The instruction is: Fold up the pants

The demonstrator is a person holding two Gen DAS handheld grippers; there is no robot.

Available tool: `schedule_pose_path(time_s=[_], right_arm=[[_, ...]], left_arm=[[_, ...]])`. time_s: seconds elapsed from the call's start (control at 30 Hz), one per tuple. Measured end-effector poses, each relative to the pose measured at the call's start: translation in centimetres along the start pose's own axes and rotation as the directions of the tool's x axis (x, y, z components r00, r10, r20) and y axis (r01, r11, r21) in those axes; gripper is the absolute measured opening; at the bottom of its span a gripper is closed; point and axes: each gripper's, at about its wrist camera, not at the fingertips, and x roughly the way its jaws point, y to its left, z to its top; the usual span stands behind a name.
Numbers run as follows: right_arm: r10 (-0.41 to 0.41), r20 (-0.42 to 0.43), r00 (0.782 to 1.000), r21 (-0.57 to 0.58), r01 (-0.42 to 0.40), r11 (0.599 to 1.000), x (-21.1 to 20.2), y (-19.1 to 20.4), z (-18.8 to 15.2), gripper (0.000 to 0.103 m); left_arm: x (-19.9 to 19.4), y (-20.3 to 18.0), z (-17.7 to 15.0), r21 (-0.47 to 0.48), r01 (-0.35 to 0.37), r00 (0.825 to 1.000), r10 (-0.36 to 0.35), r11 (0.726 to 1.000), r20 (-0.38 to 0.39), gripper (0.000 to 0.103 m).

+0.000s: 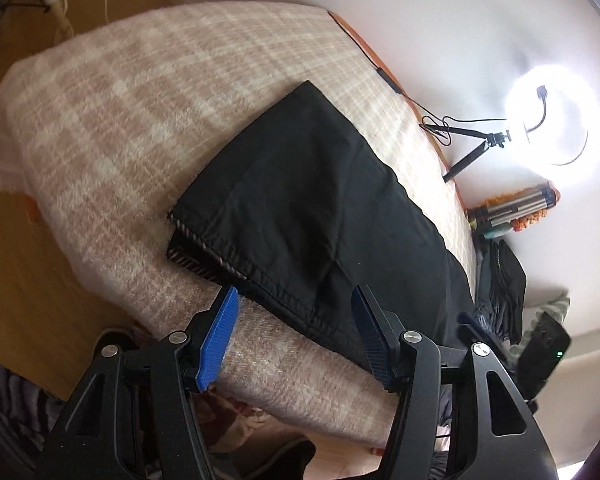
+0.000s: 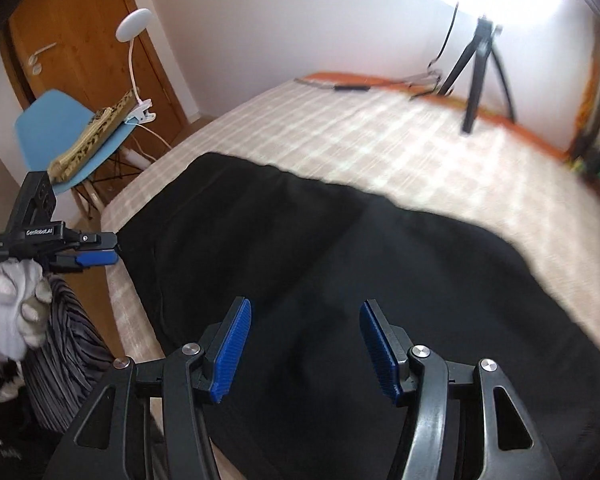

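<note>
black pants on bed; both claws empty

One label is showing: white lettering that seems to be reading "GenRobot.AI", sitting on the black body of the left gripper, back from its blue fingers, in the right wrist view. The last letters are staying blurry. Nothing else is reading as text in either view.

Both jaws stand apart, nothing between them. The left hand-held gripper tilts downward; the right hand-held gripper likewise (its view is blurred). A white-gloved left hand apparently grips the left handle.
</note>
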Motion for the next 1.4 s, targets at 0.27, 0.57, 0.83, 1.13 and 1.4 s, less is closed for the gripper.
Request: schedule_pose_path(time_s=[0.27,0.57,0.83,1.13,1.4], right_arm=[[0.045,-0.058,0.997,0.019,-0.044,0.999,3.7,-1.3,-1.0,0.059],[0.0,-0.048,0.999,-0.032,-0.002,0.999,3.8,-1.0,-1.0,0.06],[0.011,-0.042,0.999,-0.013,-0.011,1.0,3.8,-1.2,-0.9,0.06],[0.004,-0.044,0.999,-0.031,-0.006,1.0,3.9,-1.0,-0.8,0.065],[0.012,-0.052,0.999,0.007,-0.012,1.0,4.1,-1.1,-0.2,0.066]], left_arm=[[0.6,0.5,0.1,-0.049,0.01,0.999,-0.008,0.999,0.031,0.064],[0.3,1.3,-0.4,-0.112,0.059,0.994,-0.049,0.992,0.093,0.064],[1.5,-0.7,0.9,-0.073,0.038,0.982,-0.024,0.997,0.186,0.063],[2.0,-1.1,2.0,0.0,-0.024,0.966,0.023,1.0,0.258,0.02],[1.6,-5.6,0.7,0.293,-0.078,0.954,-0.014,0.953,0.299,0.01]])
